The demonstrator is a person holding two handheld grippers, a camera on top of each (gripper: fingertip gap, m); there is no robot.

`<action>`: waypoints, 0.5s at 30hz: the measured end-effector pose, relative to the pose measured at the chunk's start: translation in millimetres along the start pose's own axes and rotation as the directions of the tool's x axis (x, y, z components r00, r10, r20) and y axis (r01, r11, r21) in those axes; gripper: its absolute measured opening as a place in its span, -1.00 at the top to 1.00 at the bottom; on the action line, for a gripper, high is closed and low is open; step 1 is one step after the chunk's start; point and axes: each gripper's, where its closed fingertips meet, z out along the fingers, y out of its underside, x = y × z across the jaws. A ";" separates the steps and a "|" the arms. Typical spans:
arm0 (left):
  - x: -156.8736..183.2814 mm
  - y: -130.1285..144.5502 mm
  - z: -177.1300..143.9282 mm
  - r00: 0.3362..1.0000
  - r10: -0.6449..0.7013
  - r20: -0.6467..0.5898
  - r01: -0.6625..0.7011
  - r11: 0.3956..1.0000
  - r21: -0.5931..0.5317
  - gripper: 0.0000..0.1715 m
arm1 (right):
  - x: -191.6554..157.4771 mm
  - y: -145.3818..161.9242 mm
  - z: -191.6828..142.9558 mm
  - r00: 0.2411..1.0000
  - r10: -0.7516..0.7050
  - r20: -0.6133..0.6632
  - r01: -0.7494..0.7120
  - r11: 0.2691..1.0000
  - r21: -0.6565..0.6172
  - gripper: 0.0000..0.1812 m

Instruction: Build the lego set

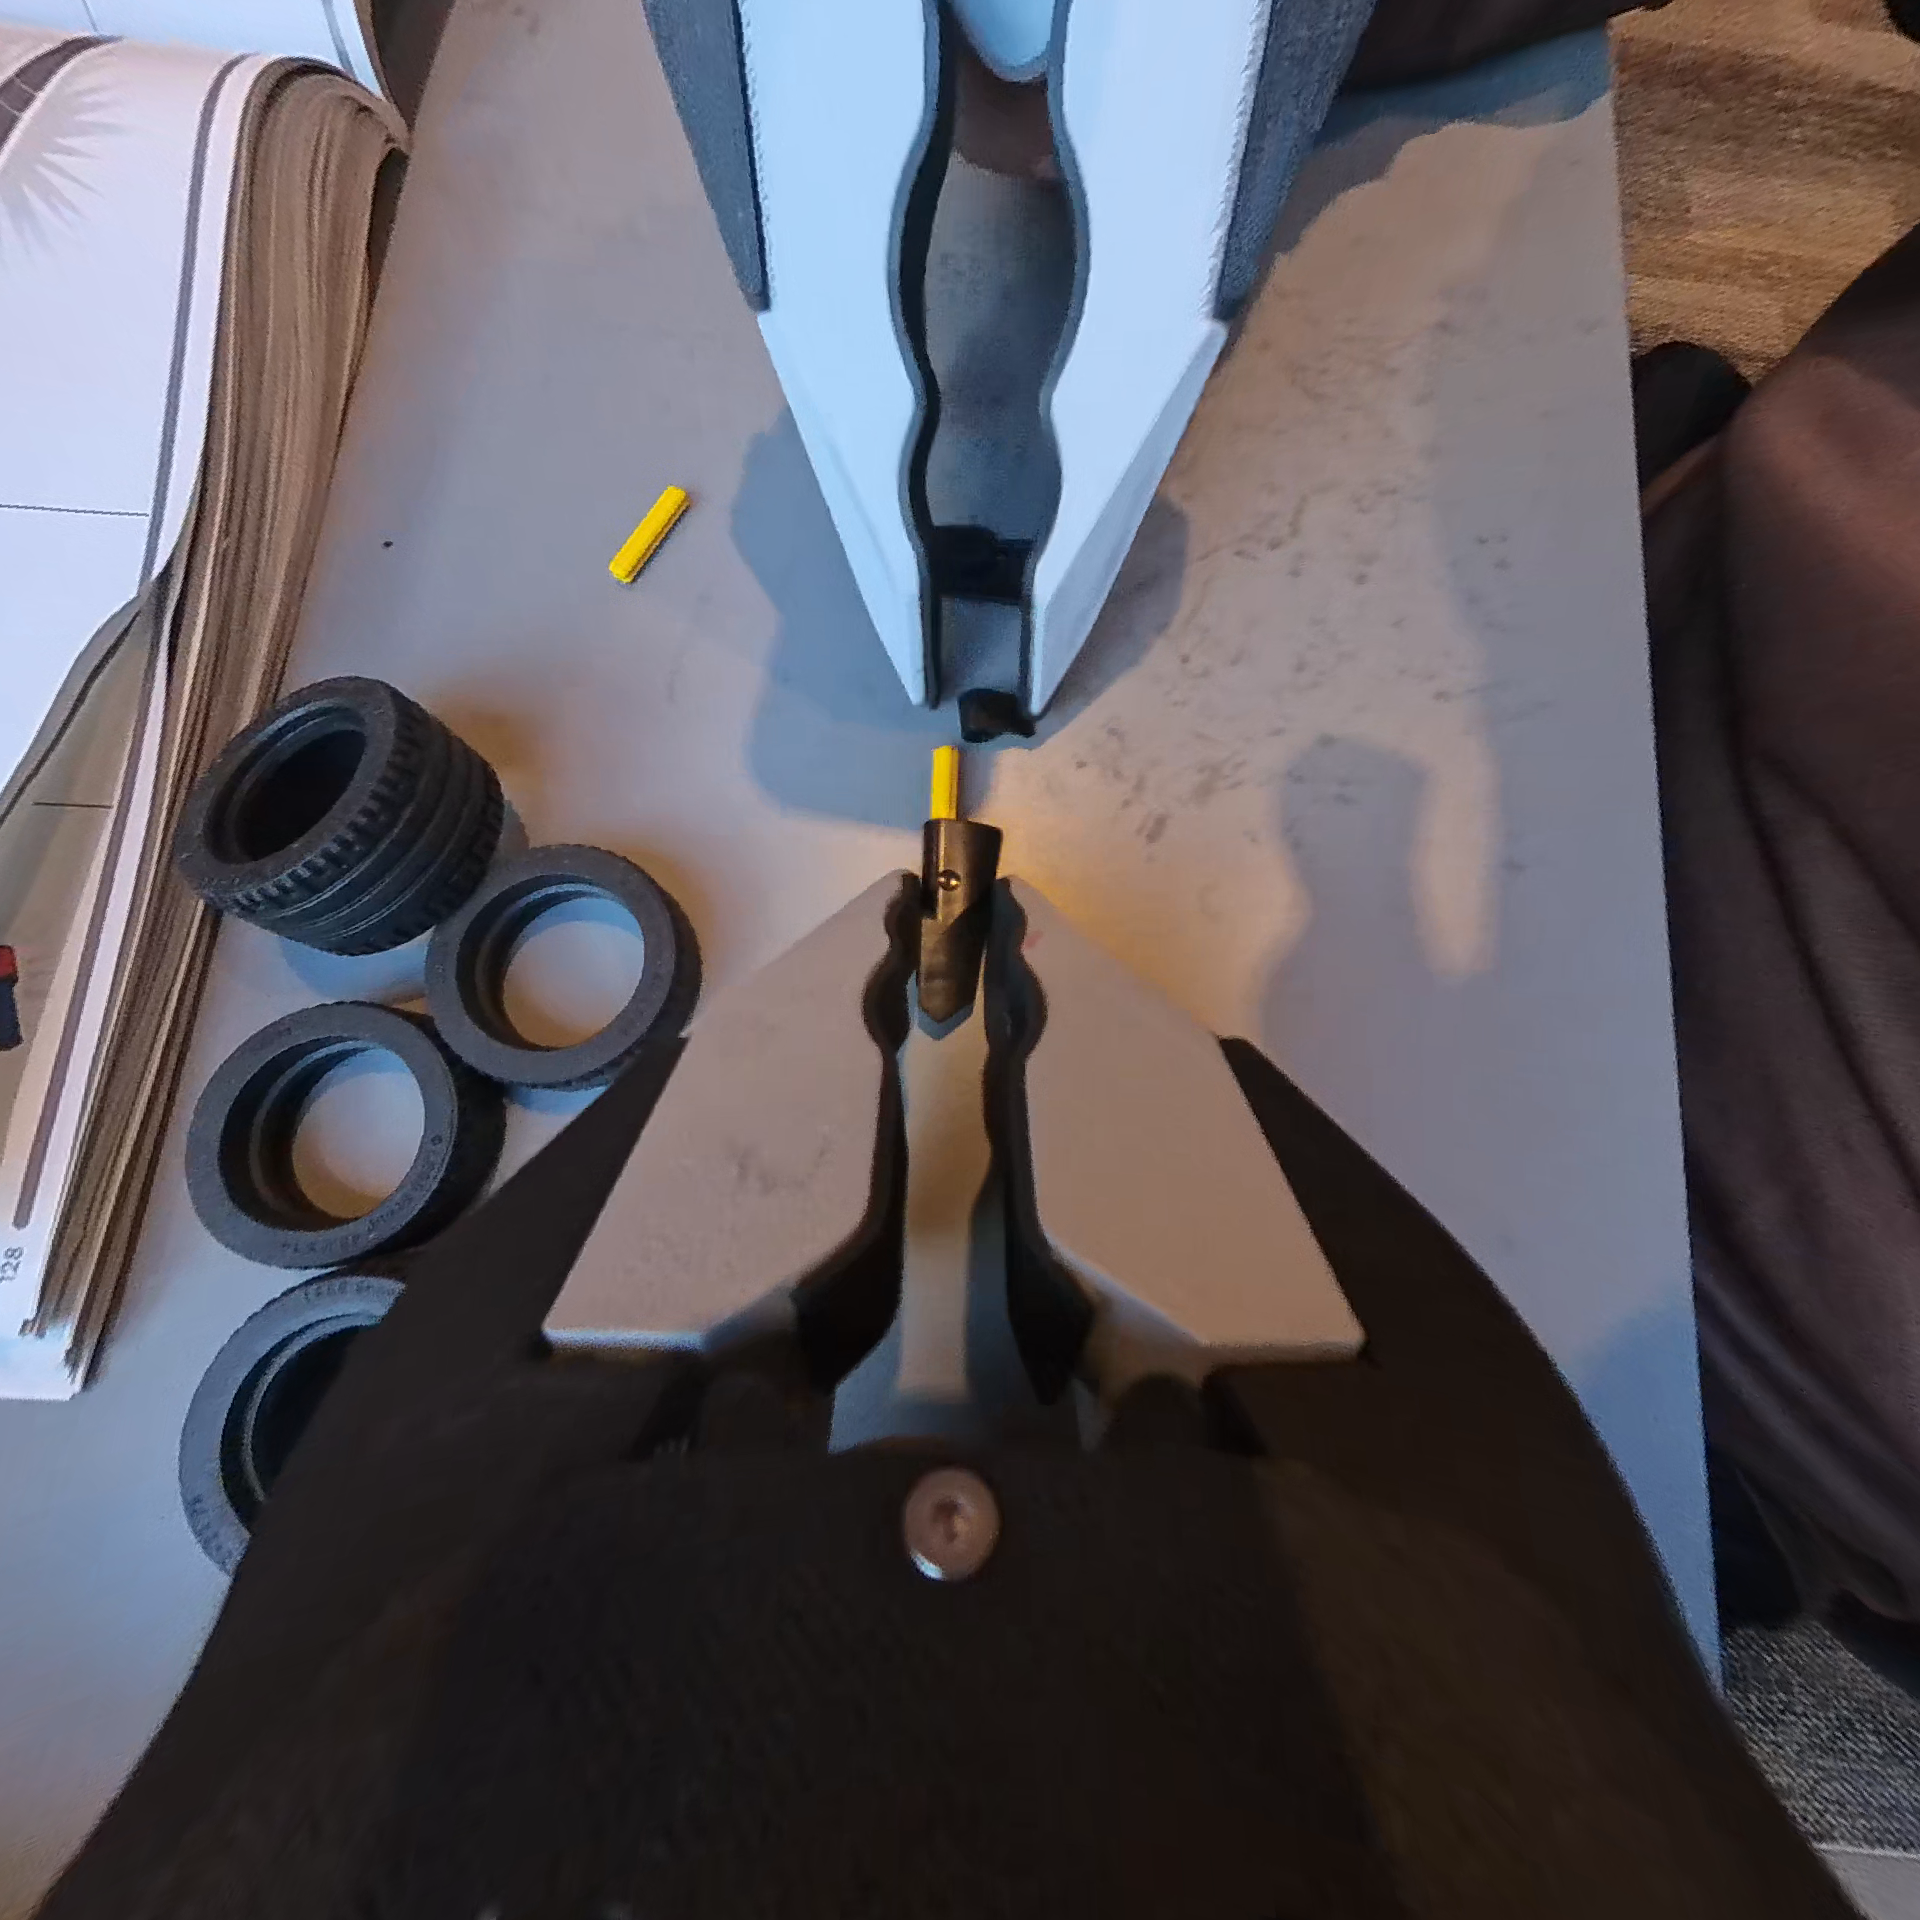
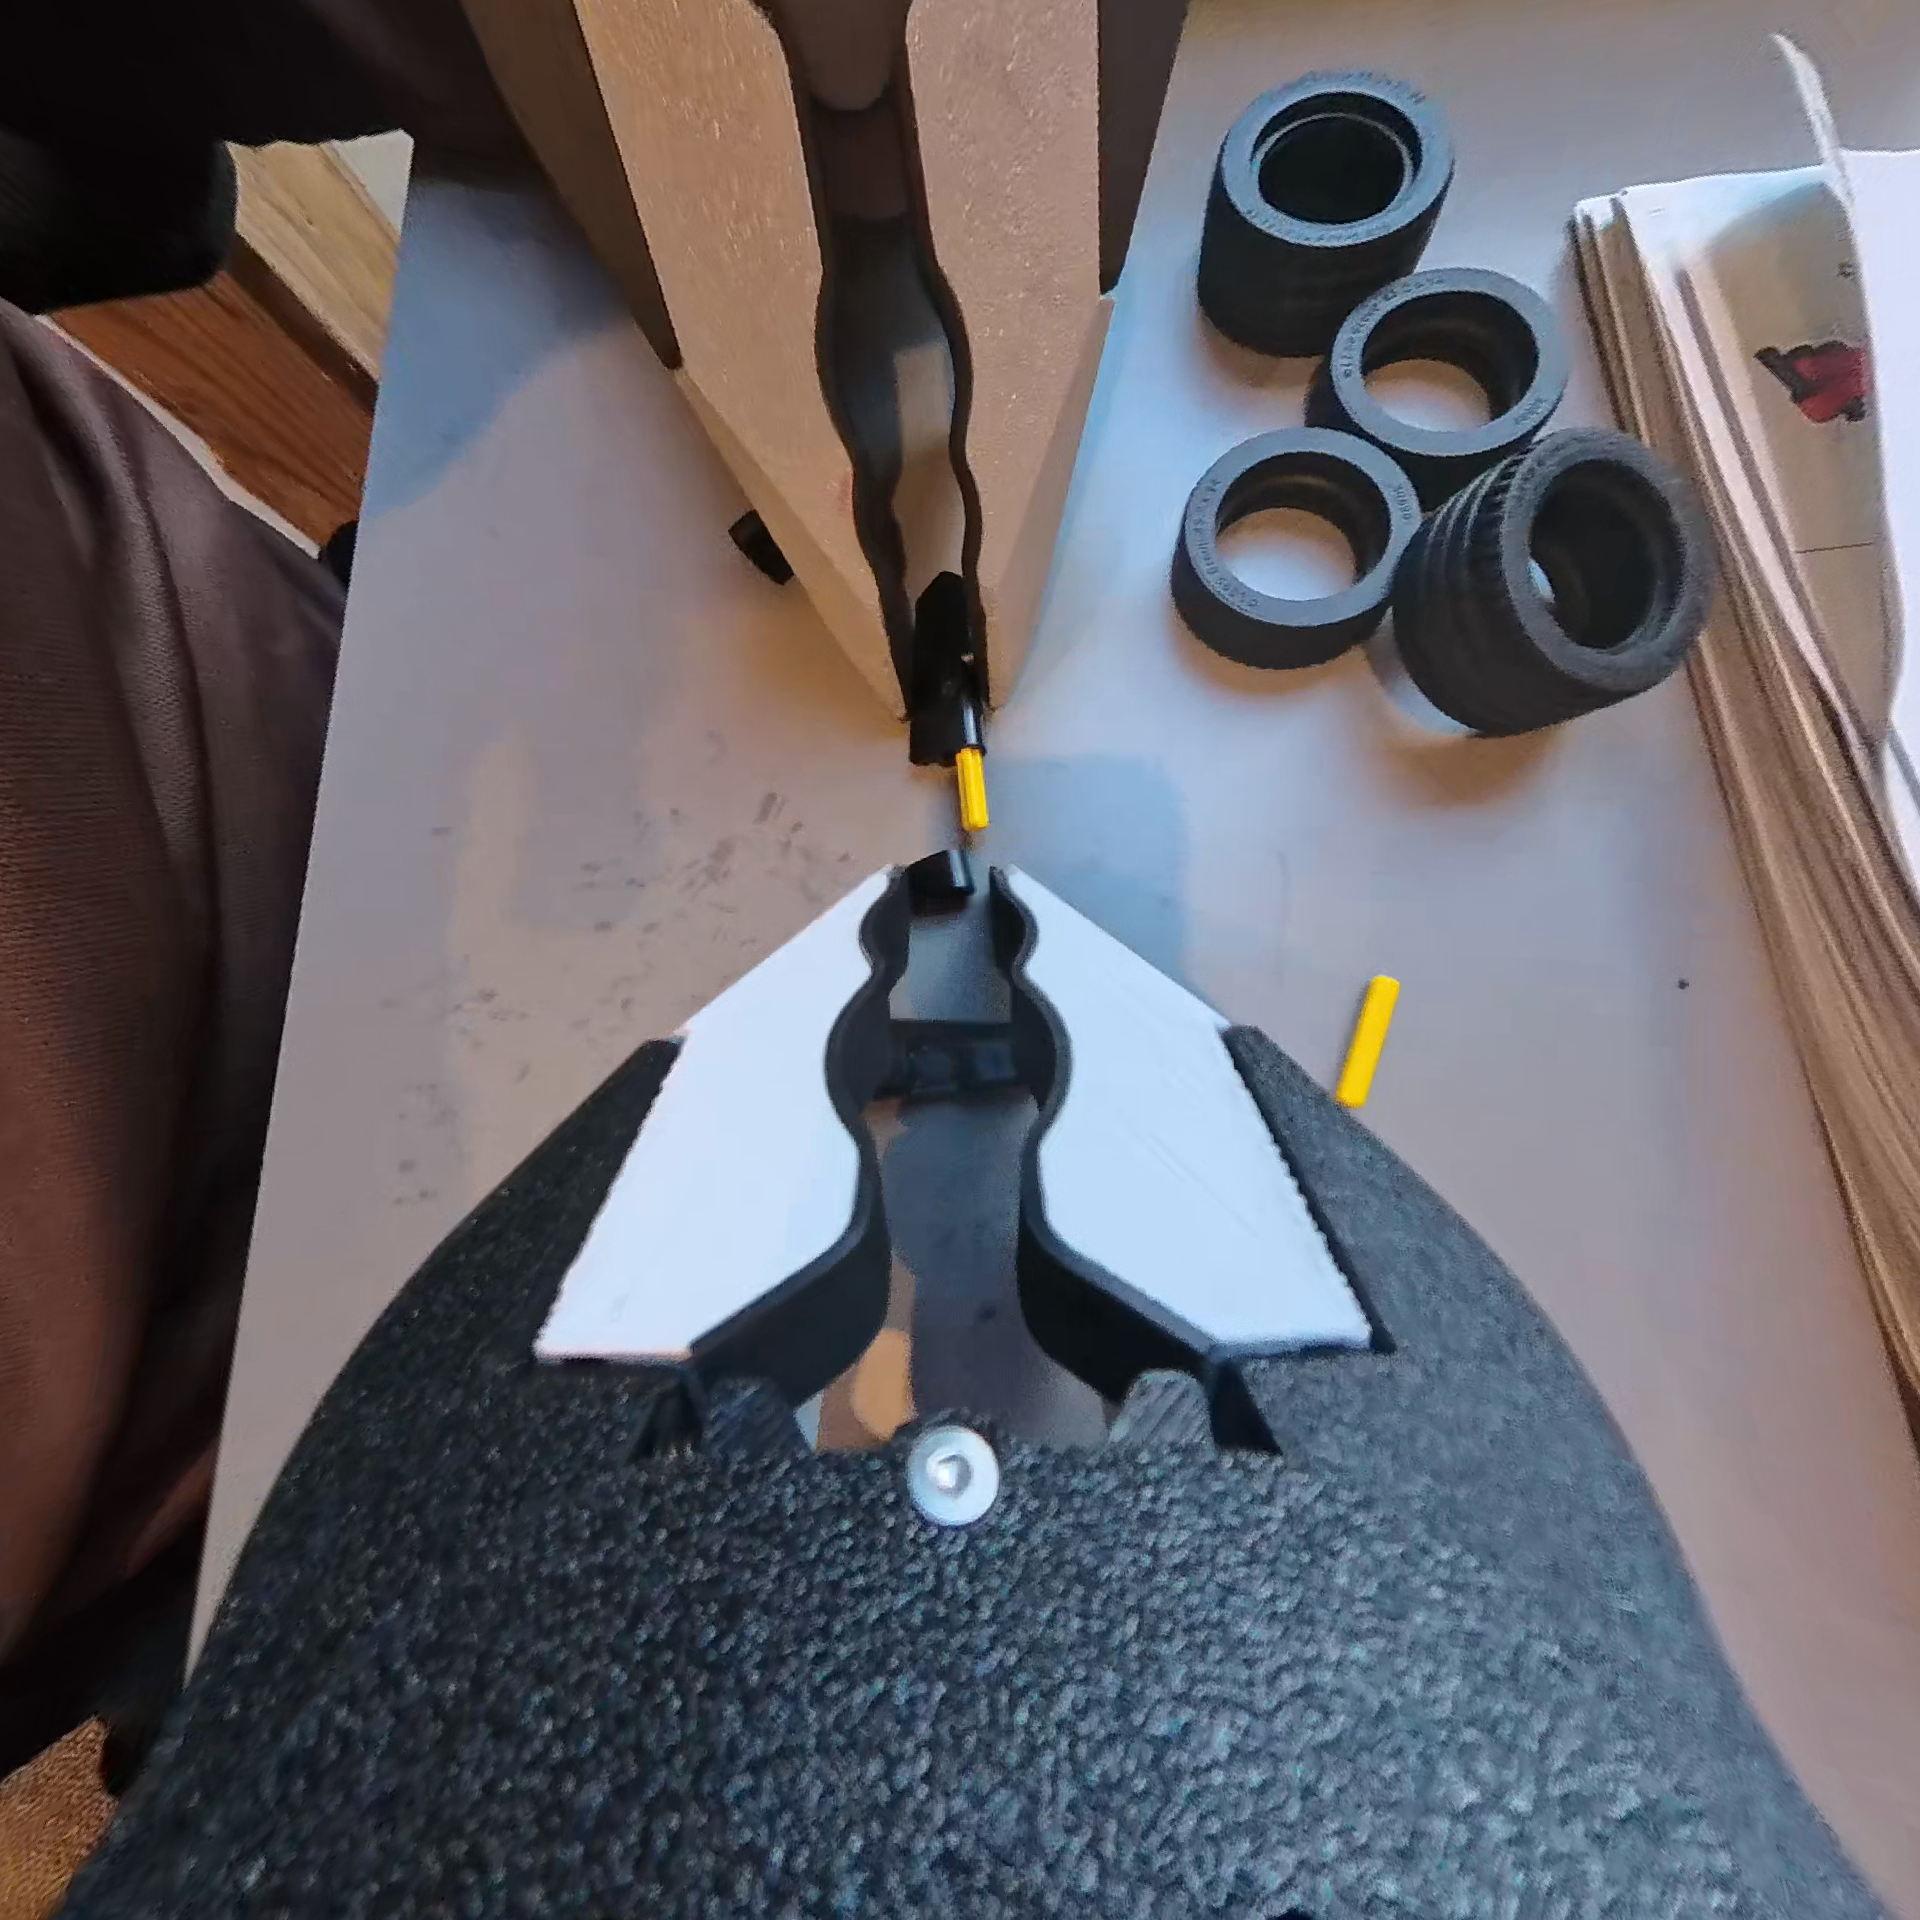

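My left gripper (image 1: 951,883) is shut on a black connector piece (image 1: 954,920) with a yellow axle (image 1: 943,781) sticking out of its front. My right gripper (image 1: 982,701), with white fingers, faces it from the top and is shut on a small black piece (image 1: 992,717), a short gap from the axle's tip. In the right wrist view my right gripper (image 2: 940,881) holds the small black piece (image 2: 940,873). The left gripper (image 2: 940,707) holds the connector (image 2: 940,655) and the axle (image 2: 971,792) just above it.
A loose yellow axle (image 1: 649,533) (image 2: 1366,1039) lies on the grey table (image 1: 1351,520) (image 2: 623,831). Several black tyres (image 1: 338,810) (image 2: 1288,540) lie beside an open instruction booklet (image 1: 104,468) (image 2: 1787,540). A small black part (image 2: 758,545) lies by the left gripper.
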 end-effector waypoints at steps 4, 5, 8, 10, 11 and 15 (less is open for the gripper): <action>1.7 0.2 0.0 1.000 0.001 -0.010 -0.001 1.000 0.000 0.87 | -1.2 0.4 -0.1 1.000 -0.002 0.014 0.002 1.000 0.011 0.89; 2.3 -0.2 0.3 1.000 0.002 -0.013 -0.002 1.000 0.000 0.87 | -1.2 0.6 -0.2 1.000 0.004 0.020 -0.004 1.000 0.015 0.89; 4.3 -1.2 1.5 1.000 0.000 -0.023 0.000 1.000 0.005 0.87 | -1.0 0.7 -0.1 0.999 0.027 0.041 -0.028 0.999 0.018 0.89; 5.5 -1.4 1.8 1.000 -0.003 -0.031 0.003 1.000 0.006 0.87 | -0.6 0.8 -0.1 0.998 0.041 0.048 -0.042 0.999 0.018 0.89; 5.6 -1.5 1.8 0.999 -0.007 -0.032 0.007 1.000 0.007 0.88 | -0.6 0.8 -0.2 0.998 0.046 0.050 -0.047 0.999 0.019 0.89; 6.2 -2.0 2.4 0.998 -0.033 -0.048 0.034 0.999 0.010 0.88 | -0.2 0.6 -0.1 0.997 0.062 0.051 -0.063 0.998 0.021 0.89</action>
